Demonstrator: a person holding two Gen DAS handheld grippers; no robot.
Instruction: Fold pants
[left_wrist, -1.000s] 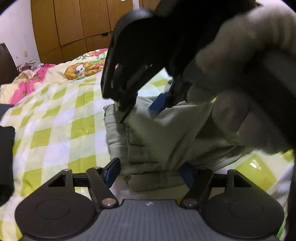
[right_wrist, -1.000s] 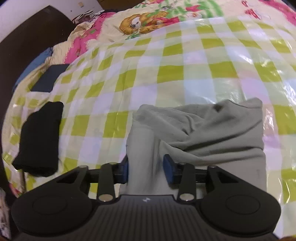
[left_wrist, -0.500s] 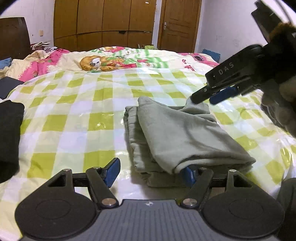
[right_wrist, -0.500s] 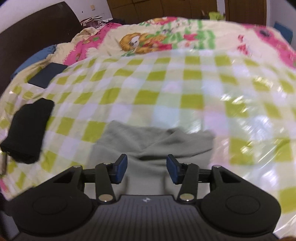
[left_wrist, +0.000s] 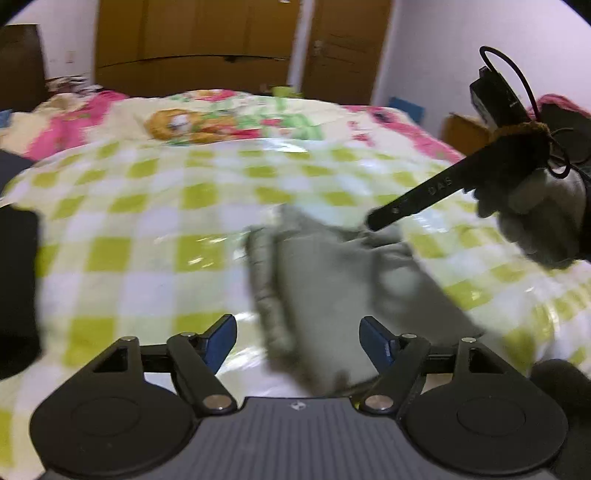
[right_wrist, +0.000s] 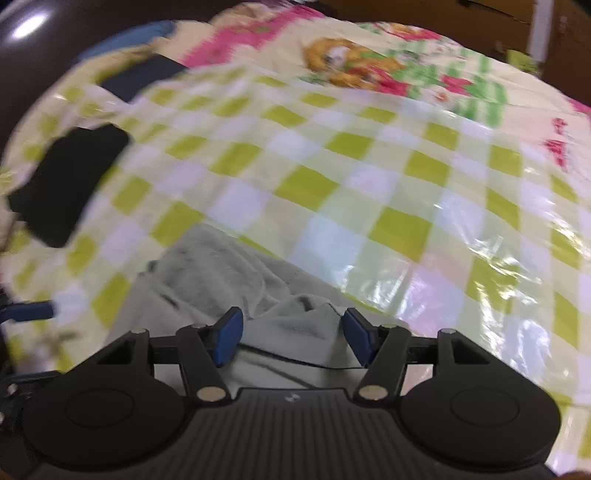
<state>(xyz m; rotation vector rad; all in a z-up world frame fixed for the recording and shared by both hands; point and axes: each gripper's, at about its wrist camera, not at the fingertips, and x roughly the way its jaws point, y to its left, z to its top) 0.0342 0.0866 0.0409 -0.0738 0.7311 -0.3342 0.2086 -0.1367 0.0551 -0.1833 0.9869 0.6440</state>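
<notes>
1. Grey pants (left_wrist: 332, 288) lie folded on a bed (left_wrist: 147, 229) (green-checked cover).
2. Left hand-held gripper (left_wrist: 297, 341): jaws wide apart, opening, gripping nothing.
3. Right hand-held gripper (right_wrist: 291, 338): jaws apart, opening, pads off the cloth.

Grey-green folded pants (left_wrist: 332, 280) lie on a glossy sheet (right_wrist: 388, 192) checked in lime green, white and pale yellow. Behind it, a cream bedspread (left_wrist: 221, 118) shows pink, green and an orange cartoon animal. Black folded cloth (right_wrist: 66, 184) sits nearby. Both black grippers have blue pads (right_wrist: 229, 334).
</notes>
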